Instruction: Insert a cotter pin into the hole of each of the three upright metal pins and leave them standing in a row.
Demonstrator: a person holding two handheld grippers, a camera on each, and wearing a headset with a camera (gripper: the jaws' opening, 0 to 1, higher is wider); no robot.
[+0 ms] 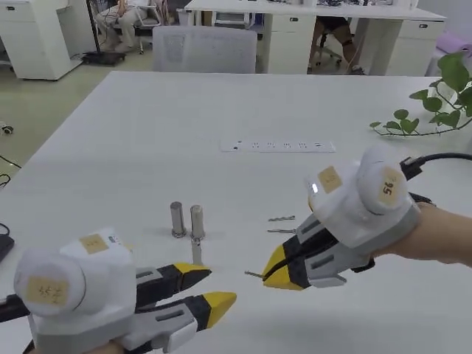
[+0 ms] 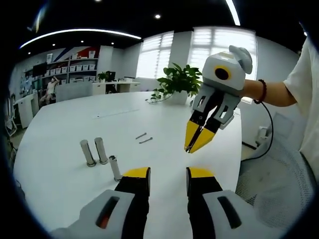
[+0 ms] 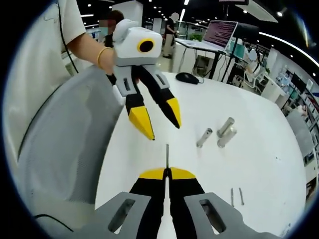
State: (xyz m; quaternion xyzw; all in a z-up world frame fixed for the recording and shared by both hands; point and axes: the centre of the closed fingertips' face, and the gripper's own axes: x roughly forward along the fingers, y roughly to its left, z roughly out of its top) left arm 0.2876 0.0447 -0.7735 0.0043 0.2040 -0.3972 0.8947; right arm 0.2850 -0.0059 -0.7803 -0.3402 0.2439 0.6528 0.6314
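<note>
Head view. Low at left, left gripper (image 1: 208, 287): yellow-tipped jaws parted, nothing between them. To its right, tips turned toward it, right gripper (image 1: 274, 276): jaws pressed together on a thin cotter pin (image 1: 254, 274). Pin's free end pokes out toward the left gripper's tips, near them but apart. Just beyond the left gripper's tips, one metal pin (image 1: 196, 251), upright on the white table (image 1: 110, 147). Farther out, a pair of metal pins (image 1: 177, 219), upright, side by side. Just beyond the right gripper's tips, two loose cotter pins (image 1: 282, 219), flat on the table.

Left gripper view. Own jaws wide apart at the bottom, empty. Ahead and to the right, above the table, right gripper with tips closed; what it holds too fine to make out. Ahead-left of own jaws, the near metal pin, the pair behind it, the loose cotter pins farther on.

Right gripper view. Own jaws shut on the cotter pin, which juts straight forward. Ahead and up-left, left gripper, jaws spread. All three metal pins ahead-right.
</note>
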